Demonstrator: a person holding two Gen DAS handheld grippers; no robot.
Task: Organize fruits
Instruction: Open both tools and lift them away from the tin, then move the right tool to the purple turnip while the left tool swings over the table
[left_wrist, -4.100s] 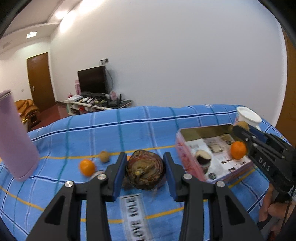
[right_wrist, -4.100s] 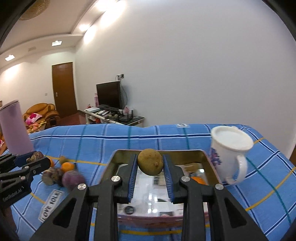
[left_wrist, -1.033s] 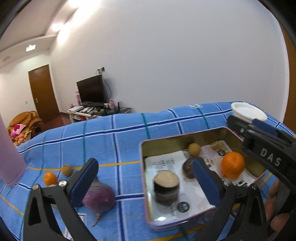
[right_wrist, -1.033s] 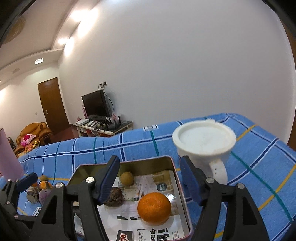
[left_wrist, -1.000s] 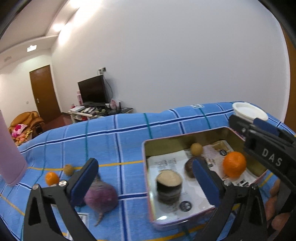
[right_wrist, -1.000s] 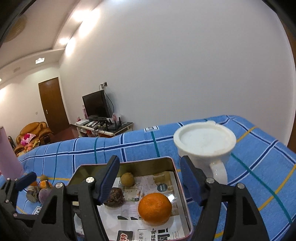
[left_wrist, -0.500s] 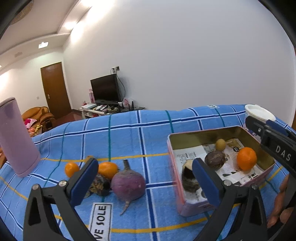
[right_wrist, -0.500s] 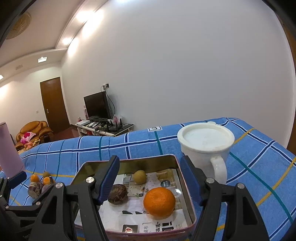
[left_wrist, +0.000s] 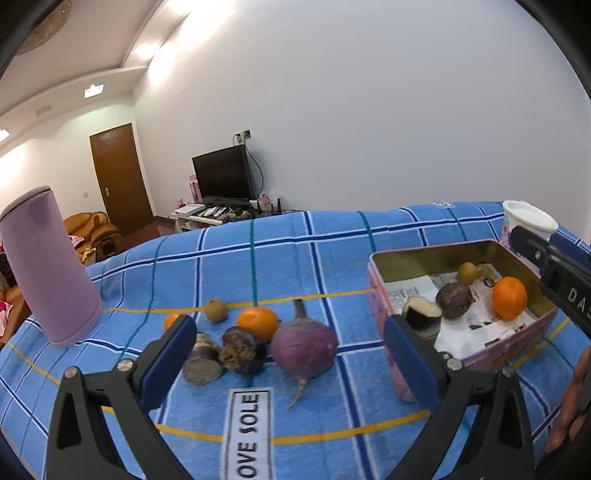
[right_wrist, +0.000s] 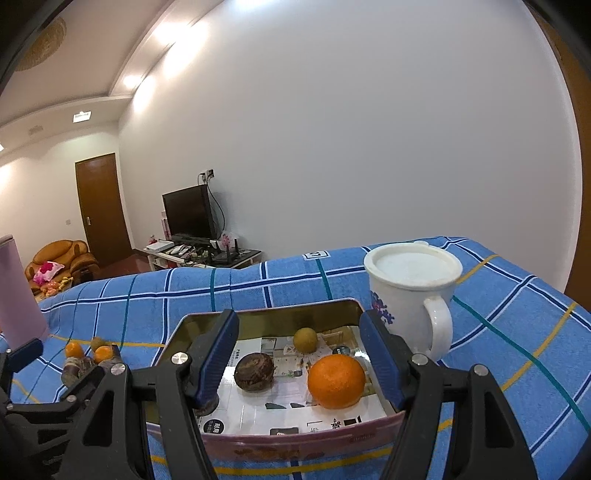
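The metal tin (left_wrist: 436, 254) serves as the collecting place: an orange (right_wrist: 336, 380), a dark round fruit (right_wrist: 255, 371) and a small brown fruit (right_wrist: 305, 339) already lie inside. Left of the tin, the purple beet (left_wrist: 304, 347) and smaller fruits wait, seen clearly only from the left wrist. Left gripper (left_wrist: 288, 354) and right gripper (right_wrist: 299, 362) both gape, empty.

We are in a home living room: a television (left_wrist: 224, 173) on a low stand (right_wrist: 207, 254), an orange armchair (right_wrist: 61, 260), a wooden door (left_wrist: 120, 177), a checked blue cloth (left_wrist: 258, 258).
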